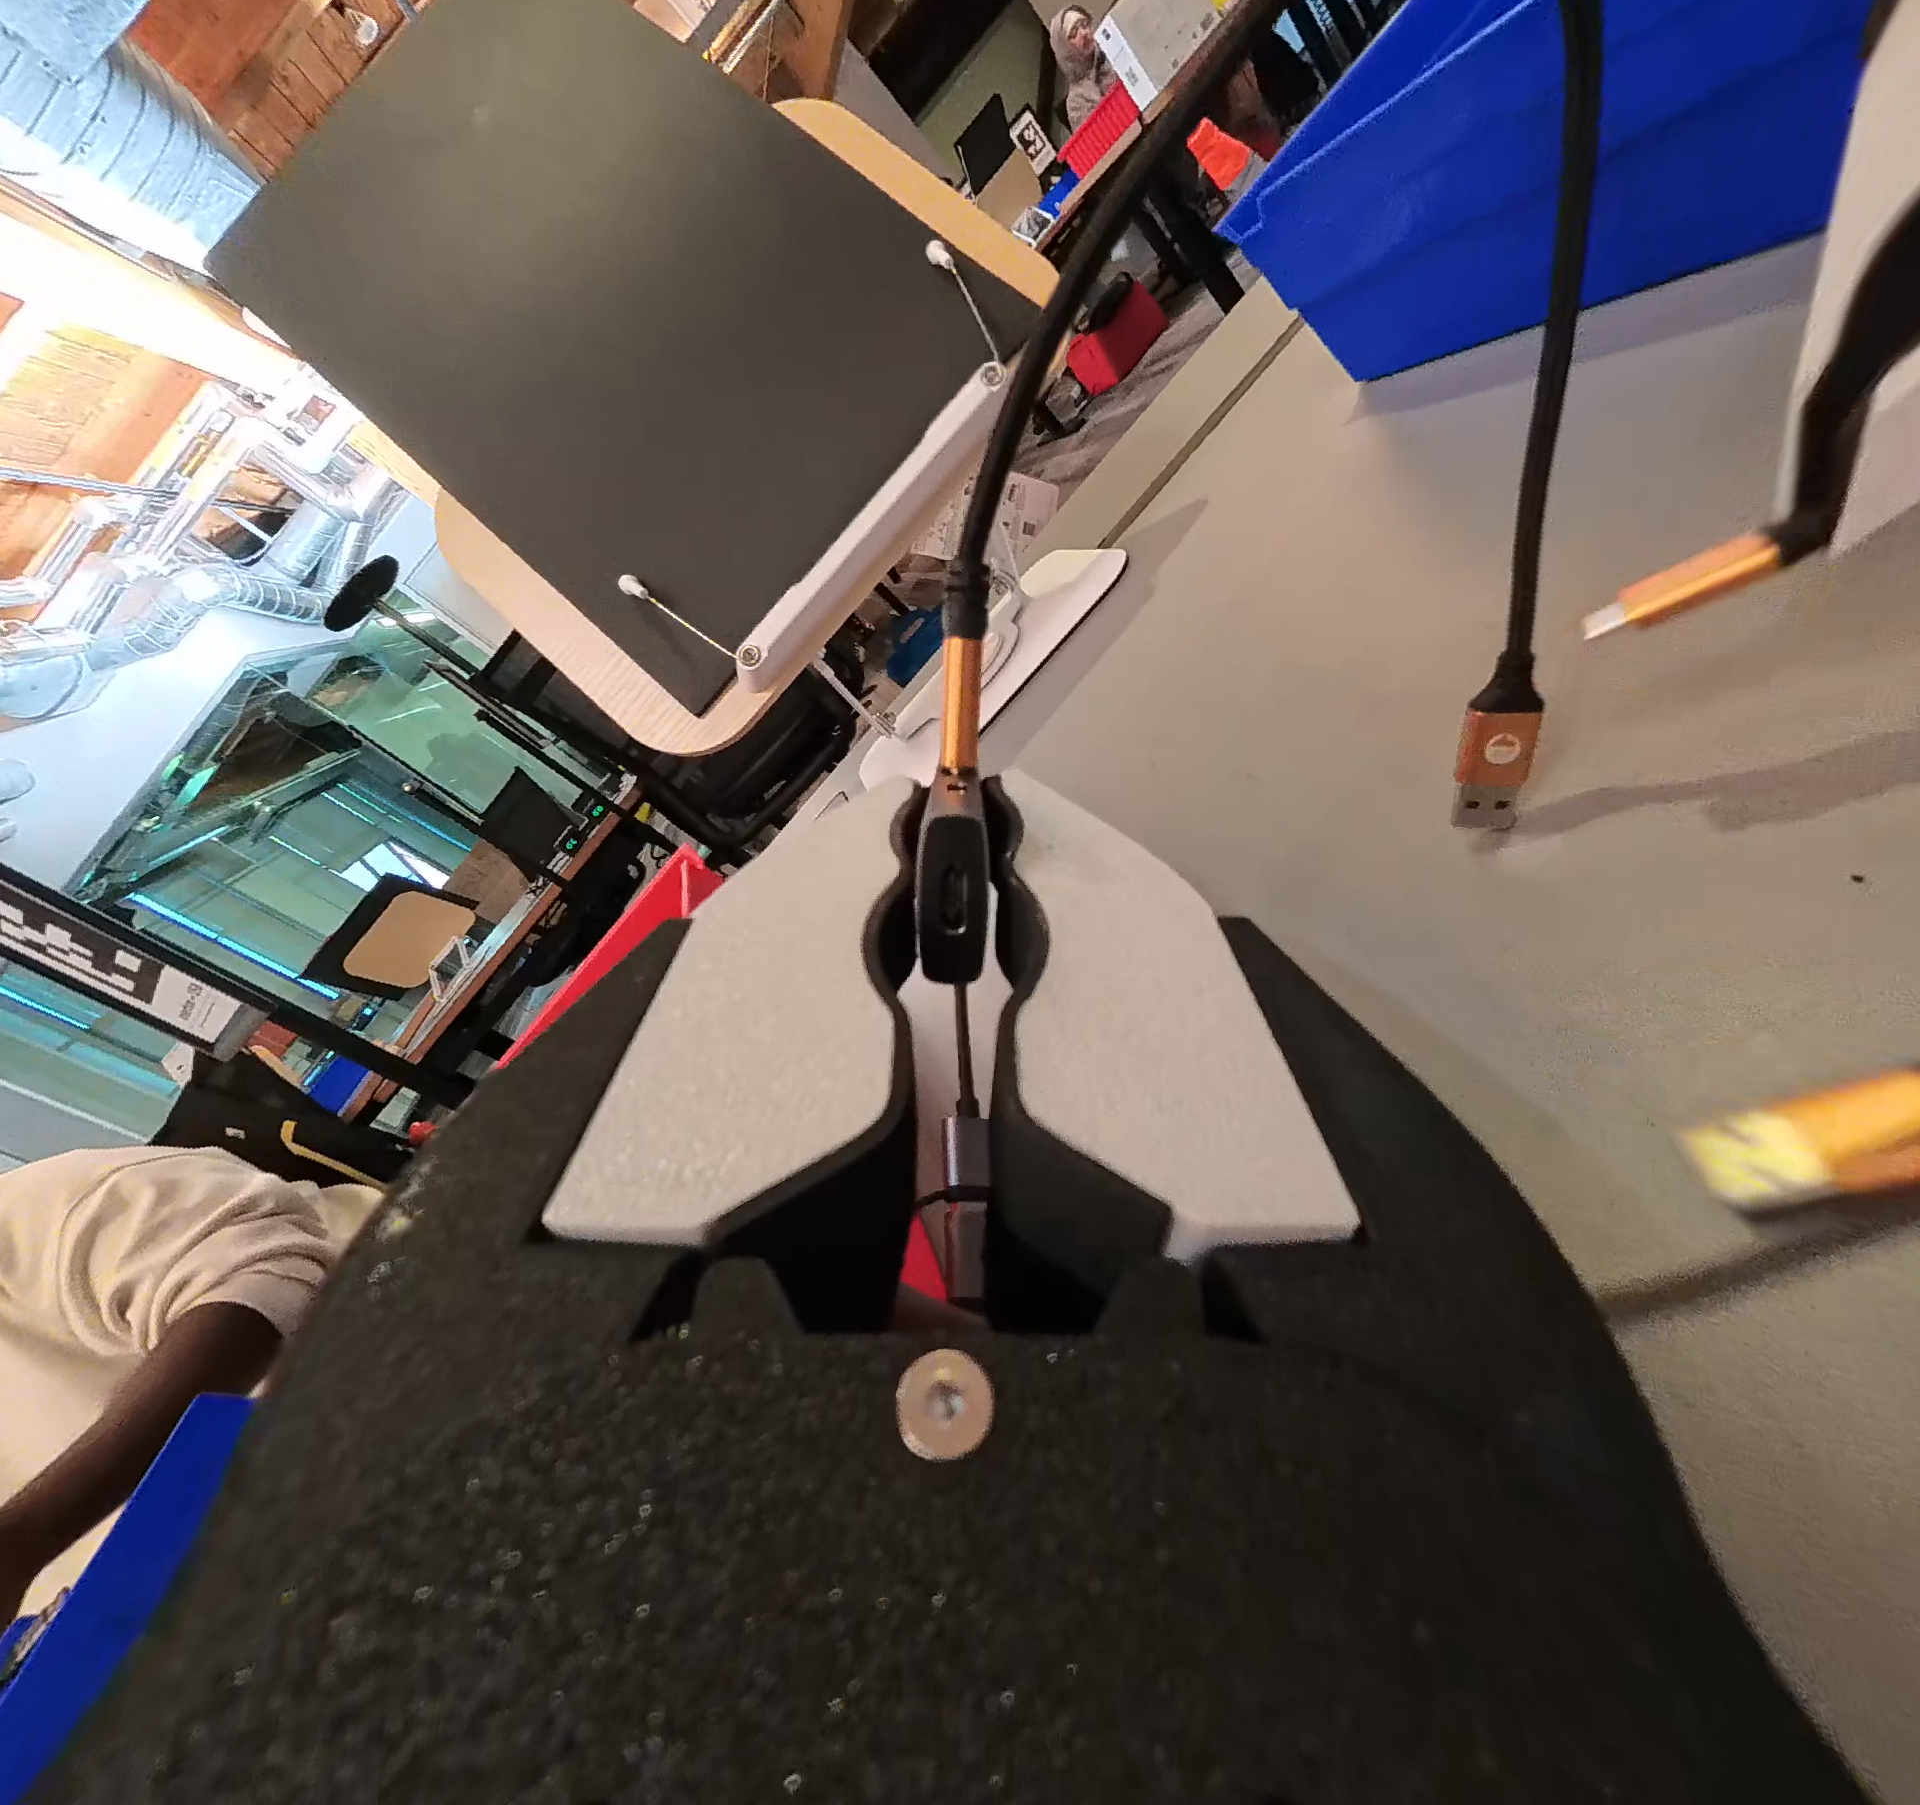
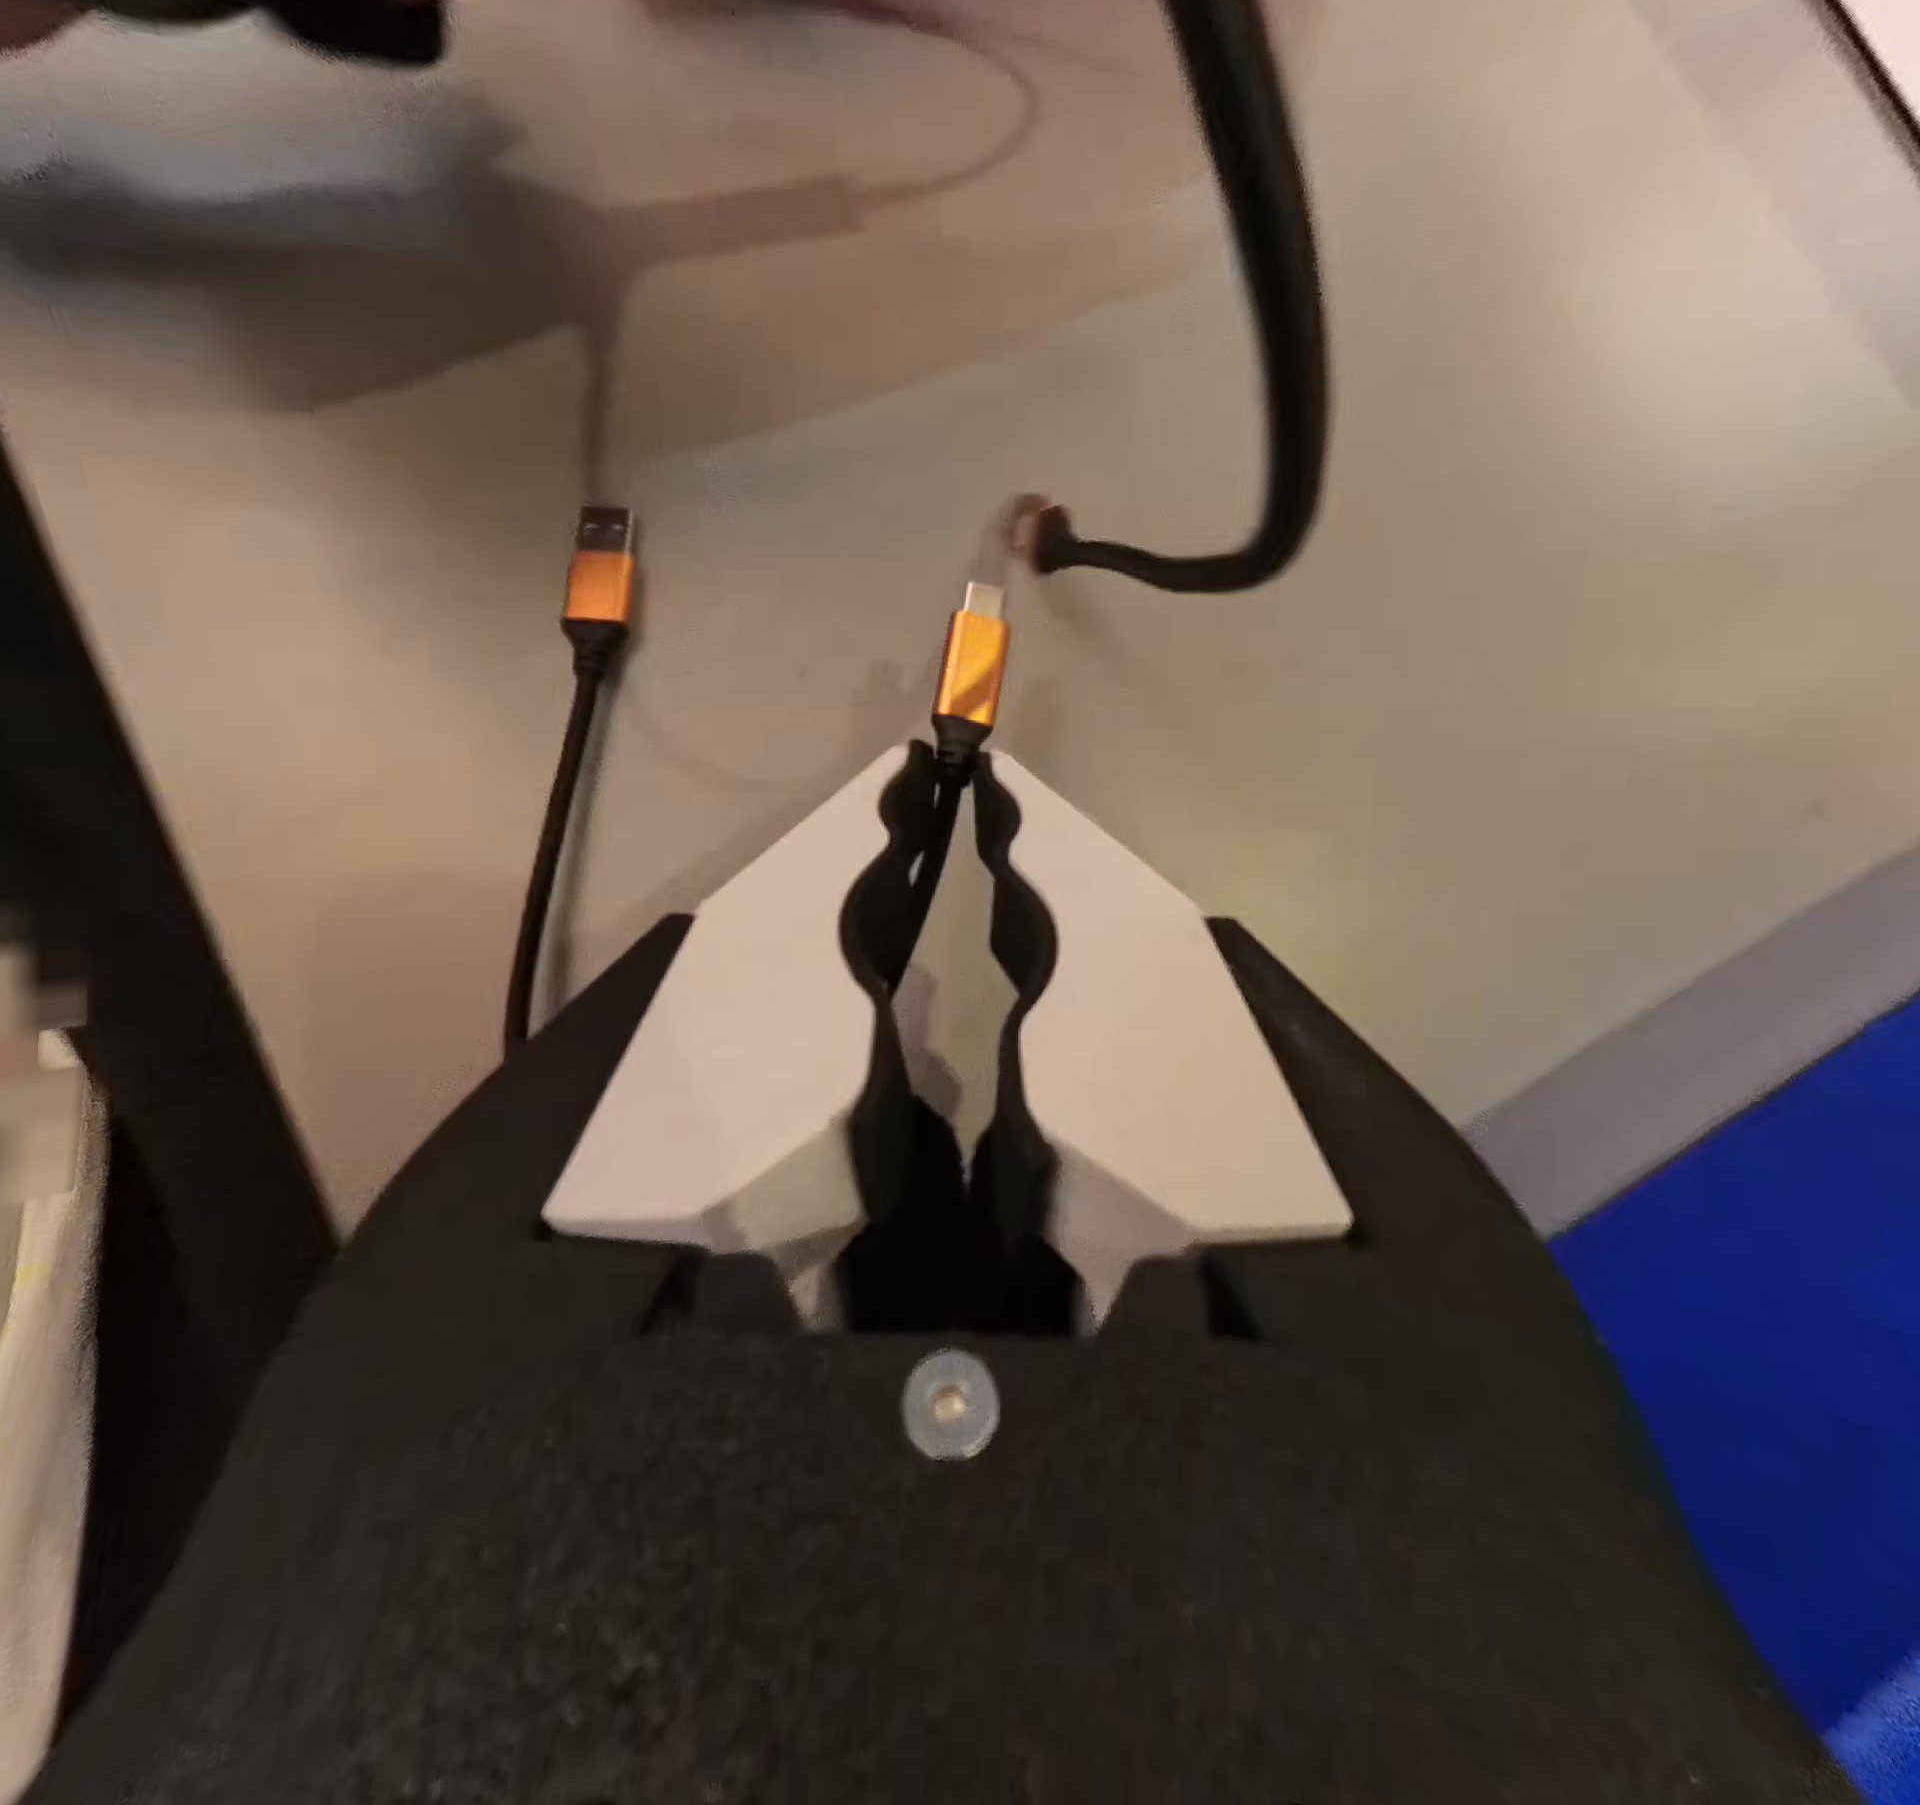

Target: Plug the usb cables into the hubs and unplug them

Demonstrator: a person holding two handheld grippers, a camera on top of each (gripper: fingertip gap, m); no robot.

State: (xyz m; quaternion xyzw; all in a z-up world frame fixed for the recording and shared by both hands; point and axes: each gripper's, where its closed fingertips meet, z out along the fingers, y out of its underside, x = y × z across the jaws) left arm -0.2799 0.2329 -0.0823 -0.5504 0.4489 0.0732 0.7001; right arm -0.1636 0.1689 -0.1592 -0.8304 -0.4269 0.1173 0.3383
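The left claw [image 1: 954,799] is clamped on a small black hub [image 1: 948,888], pinched between its white fingers [image 1: 769,1007] and lifted off the grey surface [image 1: 1455,976]. An orange-sleeved plug [image 1: 958,701] sits in the hub's far end, its black cable [image 1: 1049,342] arching away toward 1 o'clock. A thin lead drops from the hub's near end to a grey connector [image 1: 961,1225] deeper between the fingers. At 3 o'clock another orange USB plug [image 1: 1491,763] hangs close to the surface.

The right claw [image 2: 951,758] is closed on a black cable just behind its orange plug [image 2: 971,664], whose metal tip points toward 12 o'clock. A loose USB plug [image 2: 600,571] lies on the surface [image 2: 1455,716] at 10 o'clock. A blue bin [image 2: 1766,1392] sits at 4 o'clock.
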